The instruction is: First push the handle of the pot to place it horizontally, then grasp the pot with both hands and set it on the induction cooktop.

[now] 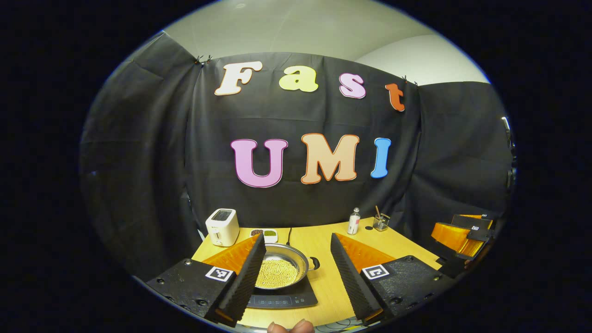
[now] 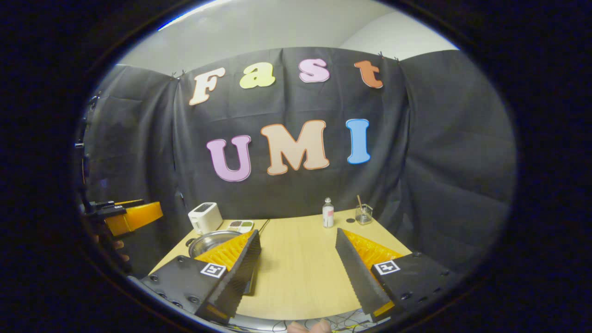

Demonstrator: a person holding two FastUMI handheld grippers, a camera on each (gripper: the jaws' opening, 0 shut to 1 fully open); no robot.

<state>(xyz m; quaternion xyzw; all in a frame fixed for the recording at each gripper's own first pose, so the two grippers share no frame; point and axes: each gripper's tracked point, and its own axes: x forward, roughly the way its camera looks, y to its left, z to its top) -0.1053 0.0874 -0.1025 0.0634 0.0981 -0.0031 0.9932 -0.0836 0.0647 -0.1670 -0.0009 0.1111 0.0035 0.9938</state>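
Shiny metal pot (image 1: 282,268) on glossy cooktop (image 1: 282,300), matt wooden table (image 2: 300,273).

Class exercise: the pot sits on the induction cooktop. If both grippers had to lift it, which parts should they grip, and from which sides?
Probably the two side handles, one gripper from each side. The pot is wide and shallow and sits on the induction cooktop. A small dark handle sticks out level at its right; the opposite one hides behind a finger of the left gripper. The right gripper would take the visible handle.

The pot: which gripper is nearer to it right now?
Left. The left gripper, open, has the pot between its fingers just ahead, on the induction cooktop. The right gripper, also open, points at bare table, the pot off to its left.
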